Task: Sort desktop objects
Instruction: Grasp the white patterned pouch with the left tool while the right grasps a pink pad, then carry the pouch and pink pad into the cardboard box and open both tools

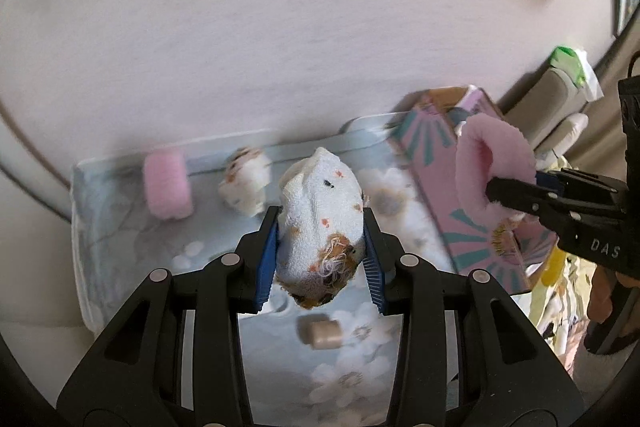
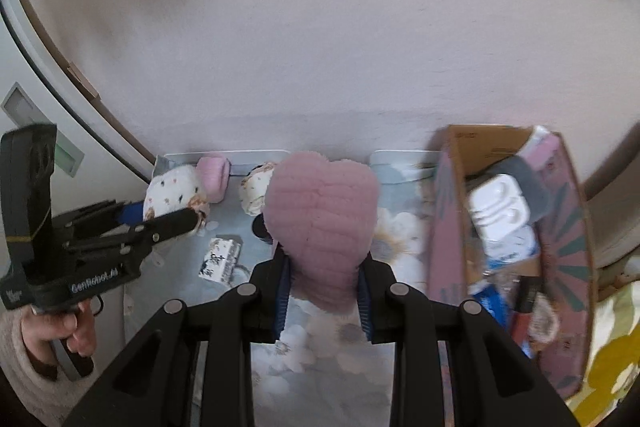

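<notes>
Pink fleece sock [image 2: 322, 227] is clamped in my right hand-held gripper [image 2: 324, 279] and the white patterned sock [image 1: 320, 219] in my left hand-held gripper [image 1: 320, 255], both above the bench [image 2: 400, 227], so I should keep each grip firm while carrying them toward the cardboard box [image 2: 452, 211].

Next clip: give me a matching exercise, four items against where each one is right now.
Items:
1. white patterned rolled sock
2. fluffy pink rolled sock
3. white plastic earphone case
4. small beige cylinder

Places:
A. inside the pink cardboard box
B. gripped in the left tongs
C. lying on the floral cloth
D. gripped in the right tongs

Pairs: 1-B, 2-D, 3-A, 4-C
</notes>
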Action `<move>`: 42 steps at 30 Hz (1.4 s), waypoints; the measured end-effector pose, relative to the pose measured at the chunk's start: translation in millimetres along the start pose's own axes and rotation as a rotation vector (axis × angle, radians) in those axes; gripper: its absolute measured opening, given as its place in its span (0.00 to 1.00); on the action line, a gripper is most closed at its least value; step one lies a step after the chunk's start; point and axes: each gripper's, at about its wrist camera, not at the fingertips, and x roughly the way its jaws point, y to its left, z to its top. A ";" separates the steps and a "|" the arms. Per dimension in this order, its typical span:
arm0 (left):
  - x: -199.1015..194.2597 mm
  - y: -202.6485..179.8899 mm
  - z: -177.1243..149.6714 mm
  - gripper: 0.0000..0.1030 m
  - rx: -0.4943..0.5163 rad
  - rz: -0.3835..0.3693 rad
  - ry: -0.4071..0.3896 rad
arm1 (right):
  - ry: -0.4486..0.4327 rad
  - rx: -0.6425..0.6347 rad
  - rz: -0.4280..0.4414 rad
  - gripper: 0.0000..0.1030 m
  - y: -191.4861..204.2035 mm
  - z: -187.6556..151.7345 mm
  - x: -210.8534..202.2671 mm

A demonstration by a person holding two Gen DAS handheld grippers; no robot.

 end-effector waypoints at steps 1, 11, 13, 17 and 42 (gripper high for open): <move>0.1 -5.6 2.0 0.34 0.012 -0.007 -0.003 | -0.005 0.009 -0.006 0.25 -6.8 -2.9 -6.6; 9.3 -72.0 26.1 0.34 0.159 -0.039 -0.017 | 0.010 0.019 -0.071 0.25 -53.4 -20.5 -41.1; 13.3 -80.3 31.1 0.34 0.169 -0.056 -0.013 | 0.009 0.024 -0.086 0.26 -62.1 -23.7 -48.7; 23.2 -104.4 41.3 0.34 0.205 -0.089 -0.005 | 0.005 0.061 -0.106 0.26 -80.3 -32.4 -59.5; 127.8 -228.7 74.3 0.34 0.347 -0.171 0.090 | 0.112 0.144 -0.106 0.26 -161.1 -71.0 -33.5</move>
